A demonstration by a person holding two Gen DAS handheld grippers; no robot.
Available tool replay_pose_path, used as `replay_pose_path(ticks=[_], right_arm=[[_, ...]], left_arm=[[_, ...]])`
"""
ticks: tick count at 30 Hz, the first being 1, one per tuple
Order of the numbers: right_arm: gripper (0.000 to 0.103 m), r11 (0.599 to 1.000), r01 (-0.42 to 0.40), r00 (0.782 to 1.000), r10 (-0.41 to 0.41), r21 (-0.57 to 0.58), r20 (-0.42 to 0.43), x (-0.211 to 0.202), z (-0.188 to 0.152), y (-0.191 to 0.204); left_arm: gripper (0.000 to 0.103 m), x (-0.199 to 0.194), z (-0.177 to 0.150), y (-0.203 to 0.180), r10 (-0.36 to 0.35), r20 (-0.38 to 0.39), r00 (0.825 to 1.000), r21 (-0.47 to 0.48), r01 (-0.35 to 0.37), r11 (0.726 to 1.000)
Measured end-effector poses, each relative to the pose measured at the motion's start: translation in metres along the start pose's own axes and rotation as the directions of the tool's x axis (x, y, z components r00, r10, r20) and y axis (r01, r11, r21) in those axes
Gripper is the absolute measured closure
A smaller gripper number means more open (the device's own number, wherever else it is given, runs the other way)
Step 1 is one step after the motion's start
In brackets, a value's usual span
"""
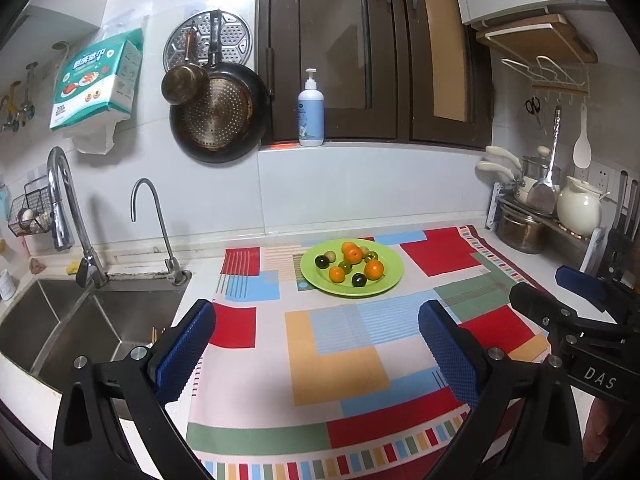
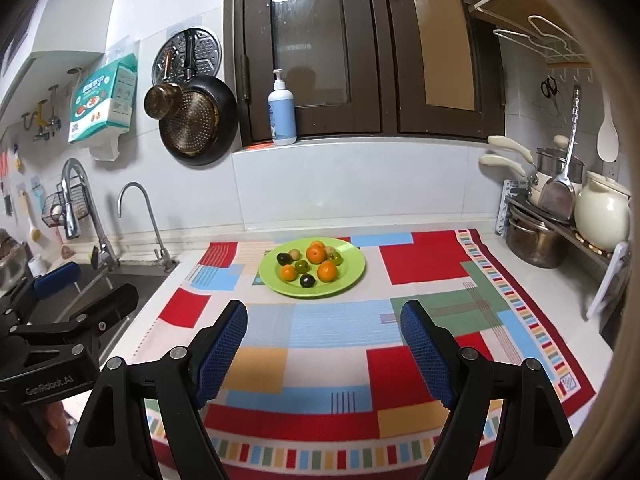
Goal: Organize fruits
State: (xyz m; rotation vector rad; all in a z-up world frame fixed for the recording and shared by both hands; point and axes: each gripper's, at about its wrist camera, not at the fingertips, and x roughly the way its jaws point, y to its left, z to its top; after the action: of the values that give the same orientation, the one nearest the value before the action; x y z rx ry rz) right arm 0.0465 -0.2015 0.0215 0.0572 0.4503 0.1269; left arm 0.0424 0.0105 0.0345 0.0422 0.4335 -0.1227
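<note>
A green plate sits toward the back of a patchwork cloth. It holds several small fruits: oranges, dark ones and greenish ones. My left gripper hovers open over the near part of the cloth, well short of the plate, nothing between its blue pads. My right gripper is likewise open and empty, a little narrower. Each gripper also shows at the edge of the other's view: right gripper, left gripper.
A steel sink with two faucets lies left of the cloth. Pots and a cream jar crowd a rack at the right. A soap bottle stands on the window ledge; pans hang on the wall.
</note>
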Motion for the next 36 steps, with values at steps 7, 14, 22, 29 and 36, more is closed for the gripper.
replay_pose_path(ticks=[7,14,22,29,36], right_arm=[[0.023,1.000,-0.001,1.000,0.001,-0.008,0.010,-0.018,-0.006,0.007],[0.023,1.000,-0.008,1.000,0.008,-0.012,0.016,-0.029,-0.010,0.011],[0.023,1.000,-0.009,1.000,0.009,-0.010,0.018,-0.032,-0.013,0.011],[0.023,1.000,-0.011,1.000,0.011,-0.010,0.012,-0.031,-0.014,0.010],[0.023,1.000,-0.010,1.000,0.010,-0.004,0.009,-0.029,-0.012,0.009]], left_arm=[[0.000,-0.017,-0.006,0.004,0.000,0.007,1.000,-0.003,0.000,1.000],[0.000,-0.027,-0.008,0.005,-0.004,0.006,1.000,-0.006,0.004,1.000],[0.000,-0.027,-0.009,0.003,0.003,-0.009,1.000,0.000,-0.003,1.000],[0.000,-0.026,-0.009,0.002,0.007,-0.003,1.000,0.004,-0.007,1.000],[0.000,-0.023,-0.008,0.000,0.001,-0.006,1.000,0.011,-0.001,1.000]])
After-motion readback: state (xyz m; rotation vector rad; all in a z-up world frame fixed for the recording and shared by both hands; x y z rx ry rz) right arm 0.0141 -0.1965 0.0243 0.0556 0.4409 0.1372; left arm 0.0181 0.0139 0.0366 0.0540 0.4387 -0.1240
